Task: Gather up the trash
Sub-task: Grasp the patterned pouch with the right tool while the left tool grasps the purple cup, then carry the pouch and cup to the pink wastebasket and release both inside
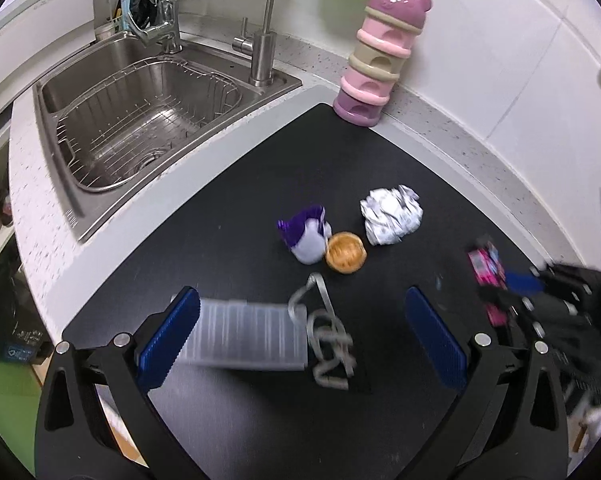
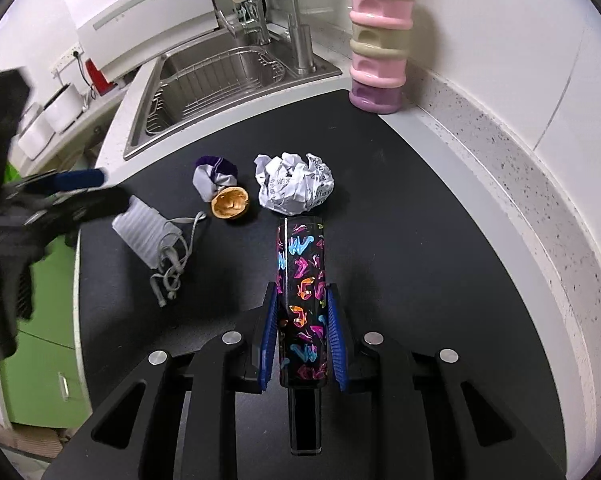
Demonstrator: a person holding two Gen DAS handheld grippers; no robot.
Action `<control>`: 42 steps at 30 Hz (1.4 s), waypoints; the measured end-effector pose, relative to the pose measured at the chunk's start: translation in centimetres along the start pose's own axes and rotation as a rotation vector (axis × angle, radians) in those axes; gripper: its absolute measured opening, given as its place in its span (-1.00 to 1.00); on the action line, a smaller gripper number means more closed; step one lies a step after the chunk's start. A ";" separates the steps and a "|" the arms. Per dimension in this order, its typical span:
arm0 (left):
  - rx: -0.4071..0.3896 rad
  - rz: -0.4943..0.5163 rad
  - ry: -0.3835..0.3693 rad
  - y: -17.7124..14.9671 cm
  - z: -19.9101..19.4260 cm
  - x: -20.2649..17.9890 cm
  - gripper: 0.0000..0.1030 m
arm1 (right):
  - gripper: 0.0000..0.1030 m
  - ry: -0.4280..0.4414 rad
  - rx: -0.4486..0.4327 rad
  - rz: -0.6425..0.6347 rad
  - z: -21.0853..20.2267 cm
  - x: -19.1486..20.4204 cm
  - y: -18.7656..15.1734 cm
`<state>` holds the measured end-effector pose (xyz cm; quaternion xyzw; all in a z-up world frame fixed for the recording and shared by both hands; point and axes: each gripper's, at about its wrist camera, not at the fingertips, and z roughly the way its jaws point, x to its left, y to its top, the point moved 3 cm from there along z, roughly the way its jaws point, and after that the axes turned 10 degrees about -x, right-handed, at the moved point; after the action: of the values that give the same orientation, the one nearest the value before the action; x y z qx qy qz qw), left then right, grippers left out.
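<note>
Right gripper (image 2: 302,336) clamps the patterned box (image 2: 302,280); left gripper (image 1: 304,334) gapes empty, while the paper ball (image 2: 294,190) at twelve o'clock and, seemingly, other scraps remain uncollected.

White tiled wall (image 1: 520,60) behind speckled counter (image 2: 520,168) and steel sink (image 1: 140,120).

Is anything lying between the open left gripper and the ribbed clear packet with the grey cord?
Nothing visible does. The left gripper is open, and the ribbed packet already lies between its fingers, the grey cord tangled at the packet's right end.
</note>
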<state>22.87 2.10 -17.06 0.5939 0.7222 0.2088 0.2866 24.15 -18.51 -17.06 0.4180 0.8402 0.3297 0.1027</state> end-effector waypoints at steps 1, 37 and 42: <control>0.006 0.004 0.006 0.4 0.9 0.1 0.95 | -0.56 0.001 -0.001 0.004 0.0 0.0 -0.1; -0.061 0.062 -0.014 1.3 -2.0 0.1 -0.74 | -0.55 -0.017 -0.126 0.037 -5.7 3.2 1.5; -0.100 0.080 0.005 -0.5 -8.1 1.2 -0.74 | -0.55 0.010 -0.158 0.001 -8.1 6.4 1.9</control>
<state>16.94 3.45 -11.51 0.6068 0.6872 0.2573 0.3054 17.63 -16.56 -9.01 0.4075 0.8118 0.3972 0.1310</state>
